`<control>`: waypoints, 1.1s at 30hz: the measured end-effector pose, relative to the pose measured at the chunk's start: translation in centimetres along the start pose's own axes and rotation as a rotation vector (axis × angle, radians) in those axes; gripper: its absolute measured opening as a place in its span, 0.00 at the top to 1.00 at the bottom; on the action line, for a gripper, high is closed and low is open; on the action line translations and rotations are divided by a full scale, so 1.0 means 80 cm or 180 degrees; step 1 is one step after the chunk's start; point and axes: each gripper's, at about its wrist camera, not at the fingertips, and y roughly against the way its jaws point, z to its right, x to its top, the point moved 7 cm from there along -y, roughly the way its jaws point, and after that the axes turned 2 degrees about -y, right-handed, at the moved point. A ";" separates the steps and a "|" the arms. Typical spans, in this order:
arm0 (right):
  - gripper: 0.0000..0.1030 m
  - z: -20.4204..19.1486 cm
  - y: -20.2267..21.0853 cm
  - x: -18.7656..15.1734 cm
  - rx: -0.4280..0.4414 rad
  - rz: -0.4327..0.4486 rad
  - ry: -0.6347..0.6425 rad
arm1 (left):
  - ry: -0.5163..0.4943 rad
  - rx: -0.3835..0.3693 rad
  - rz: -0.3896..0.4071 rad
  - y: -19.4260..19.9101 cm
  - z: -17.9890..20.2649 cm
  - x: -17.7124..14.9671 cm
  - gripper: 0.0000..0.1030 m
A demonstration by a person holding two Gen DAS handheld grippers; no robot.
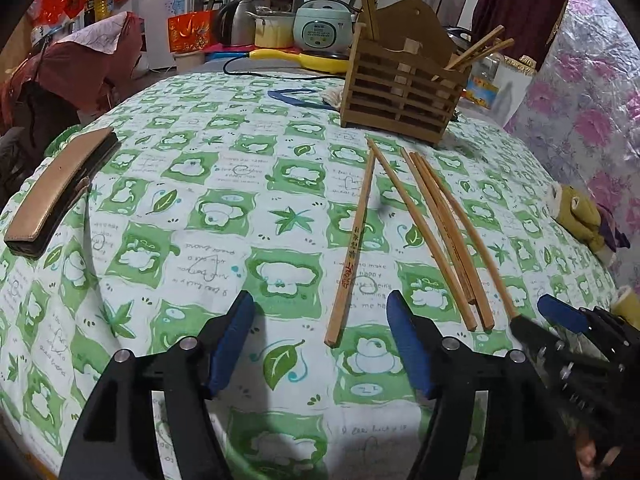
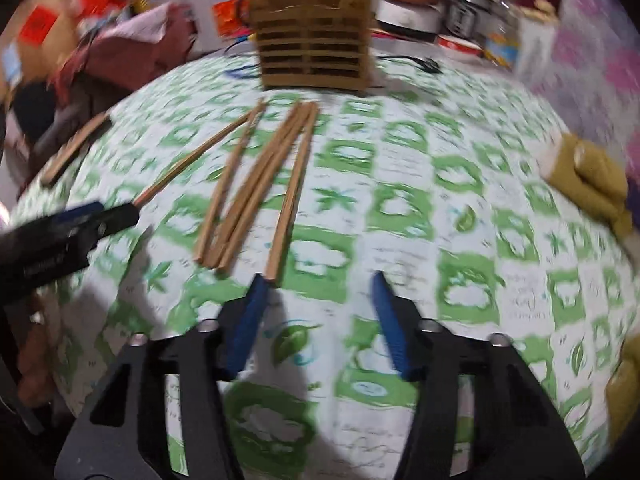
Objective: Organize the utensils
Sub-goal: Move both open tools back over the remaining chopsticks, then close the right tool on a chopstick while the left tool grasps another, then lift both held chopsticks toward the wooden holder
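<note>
Several wooden chopsticks (image 1: 424, 224) lie loose on the green-and-white tablecloth in front of a slatted wooden utensil holder (image 1: 404, 88); they also show, blurred, in the right wrist view (image 2: 256, 184), with the holder (image 2: 314, 54) beyond. A few chopsticks stand in the holder. My left gripper (image 1: 320, 304) is open and empty, just short of the near end of the printed chopstick (image 1: 352, 248). My right gripper (image 2: 318, 280) is open and empty, its left fingertip (image 2: 260, 284) at the near end of the rightmost chopstick (image 2: 290, 196). Each gripper shows in the other's view, the right one (image 1: 556, 320) and the left one (image 2: 96, 212).
A brown flat case (image 1: 60, 188) lies at the table's left edge. A yellow-green plush toy (image 1: 576, 212) sits at the right edge. A rice cooker (image 1: 324, 26), pots and a kettle stand behind the holder. A blue loop (image 1: 296, 98) lies left of the holder.
</note>
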 end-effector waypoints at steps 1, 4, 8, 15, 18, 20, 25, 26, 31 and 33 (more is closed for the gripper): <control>0.53 0.002 0.002 -0.001 0.0053 0.0028 -0.0033 | -0.0001 -0.0006 0.0001 0.001 0.000 0.000 0.34; 0.52 -0.003 0.004 -0.003 0.0103 0.0050 0.0034 | -0.0026 -0.0015 0.0001 0.001 0.002 -0.002 0.34; 0.52 -0.011 0.005 -0.005 0.0085 0.0073 0.0121 | -0.0105 -0.0013 -0.0006 0.001 0.008 -0.004 0.34; 0.52 -0.009 0.006 -0.003 0.0066 0.0108 0.0088 | -0.0292 0.0019 -0.0018 0.000 0.017 -0.007 0.49; 0.52 -0.010 0.005 -0.003 0.0077 0.0087 0.0078 | -0.0403 0.0072 -0.0038 -0.004 0.023 -0.005 0.57; 0.52 -0.012 0.005 -0.001 0.0094 0.0071 0.0071 | -0.0509 0.0135 -0.0050 -0.007 0.029 -0.005 0.64; 0.53 -0.019 -0.002 0.004 0.0078 -0.0024 0.0132 | -0.0596 0.0092 -0.0018 -0.007 0.037 -0.008 0.94; 0.56 -0.020 -0.006 0.003 0.0074 -0.0080 0.0149 | -0.0570 0.0073 -0.0018 -0.007 0.036 -0.008 0.94; 0.93 -0.019 -0.005 0.004 0.0098 -0.0044 0.0149 | -0.0438 -0.0051 -0.0010 -0.003 0.029 -0.007 0.94; 0.94 -0.016 0.000 0.004 0.0071 0.0019 0.0119 | -0.0421 -0.0048 0.0011 0.001 0.028 -0.007 0.94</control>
